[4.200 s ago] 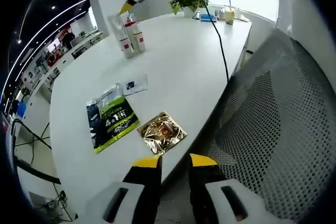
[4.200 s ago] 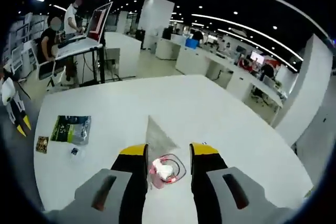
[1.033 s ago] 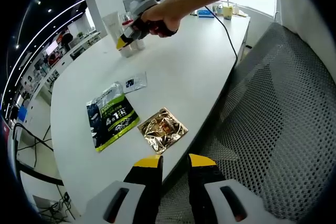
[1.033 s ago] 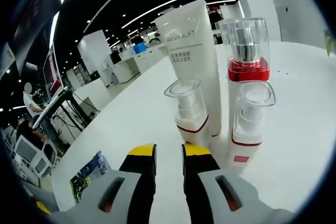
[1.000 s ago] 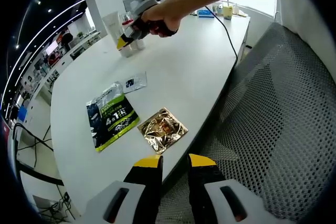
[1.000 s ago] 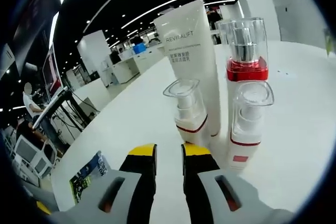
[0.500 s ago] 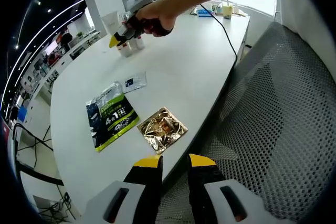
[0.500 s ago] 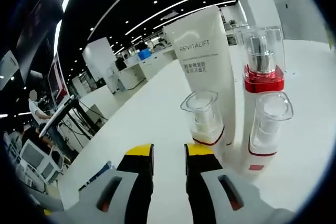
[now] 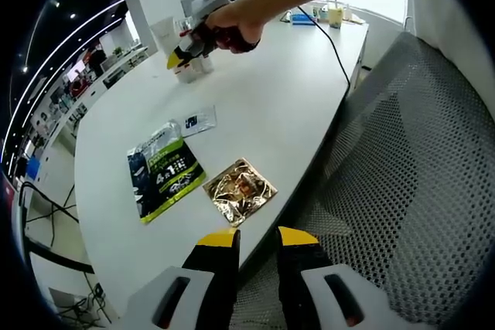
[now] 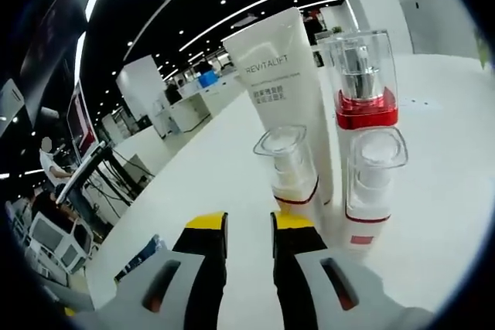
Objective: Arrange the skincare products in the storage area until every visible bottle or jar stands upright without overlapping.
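Several skincare items stand upright in a tight cluster on the white table. They are a white Revitalift tube (image 10: 280,86), a tall clear-capped bottle with a red band (image 10: 360,86), and two small clear-capped bottles (image 10: 289,169) (image 10: 373,183). My right gripper (image 10: 248,226) sits low just before the left small bottle, jaws close together with nothing between them. The left gripper view shows that gripper (image 9: 179,53) in a person's hand beside the same cluster (image 9: 186,72). My left gripper (image 9: 256,239) hangs at the table's near edge, jaws close together and holding nothing.
A green and black packet (image 9: 163,175), a gold foil packet (image 9: 239,192) and a small sachet (image 9: 199,121) lie flat on the table (image 9: 278,106). A grey mesh chair (image 9: 402,191) stands to the right. A black cable (image 9: 329,67) crosses the tabletop.
The right gripper swayed a little toward the bottles and back, so the cluster shifted in its view. The bottles and the left gripper stayed put.
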Action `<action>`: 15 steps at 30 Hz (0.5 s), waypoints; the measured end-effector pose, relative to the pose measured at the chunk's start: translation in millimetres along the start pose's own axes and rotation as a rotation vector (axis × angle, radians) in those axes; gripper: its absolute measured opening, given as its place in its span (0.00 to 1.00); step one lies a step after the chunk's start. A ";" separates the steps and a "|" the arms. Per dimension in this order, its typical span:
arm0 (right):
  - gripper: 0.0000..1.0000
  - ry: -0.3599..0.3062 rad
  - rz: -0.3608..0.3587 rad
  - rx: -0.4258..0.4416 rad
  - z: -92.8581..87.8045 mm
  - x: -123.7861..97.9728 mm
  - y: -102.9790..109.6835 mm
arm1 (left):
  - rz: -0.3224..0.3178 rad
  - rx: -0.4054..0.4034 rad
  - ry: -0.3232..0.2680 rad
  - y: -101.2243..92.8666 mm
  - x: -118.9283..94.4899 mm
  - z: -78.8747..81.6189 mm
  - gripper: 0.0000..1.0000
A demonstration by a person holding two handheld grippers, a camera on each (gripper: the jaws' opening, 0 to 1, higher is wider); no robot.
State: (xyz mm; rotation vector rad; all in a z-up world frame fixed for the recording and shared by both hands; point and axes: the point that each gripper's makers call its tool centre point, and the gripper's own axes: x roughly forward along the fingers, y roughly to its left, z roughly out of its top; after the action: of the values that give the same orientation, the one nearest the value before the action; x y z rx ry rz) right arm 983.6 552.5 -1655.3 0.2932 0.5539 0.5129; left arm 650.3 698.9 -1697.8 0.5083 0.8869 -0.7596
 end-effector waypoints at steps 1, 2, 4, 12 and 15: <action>0.21 0.002 0.001 -0.003 -0.8 -1.0 0.4 | -0.001 0.000 0.001 -0.2 0.1 -0.2 0.19; 0.21 0.006 0.004 -0.007 -2.0 -2.5 1.7 | -0.001 0.000 0.001 -0.1 0.2 -0.3 0.19; 0.22 0.011 0.016 -0.003 -5.9 -8.2 6.4 | -0.001 -0.002 0.001 0.0 0.2 -0.2 0.19; 0.21 0.021 0.159 0.024 -38.3 -47.2 52.2 | 0.011 -0.009 0.002 2.3 -0.1 -0.5 0.19; 0.24 0.031 0.229 0.040 -46.9 -67.3 76.2 | 0.016 -0.006 -0.003 3.1 -1.3 0.6 0.19</action>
State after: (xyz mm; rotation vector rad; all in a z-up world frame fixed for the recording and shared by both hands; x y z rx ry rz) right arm 878.8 586.0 -1634.7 0.3894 0.5642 0.7290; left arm 652.4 701.0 -1696.2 0.5085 0.8808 -0.7430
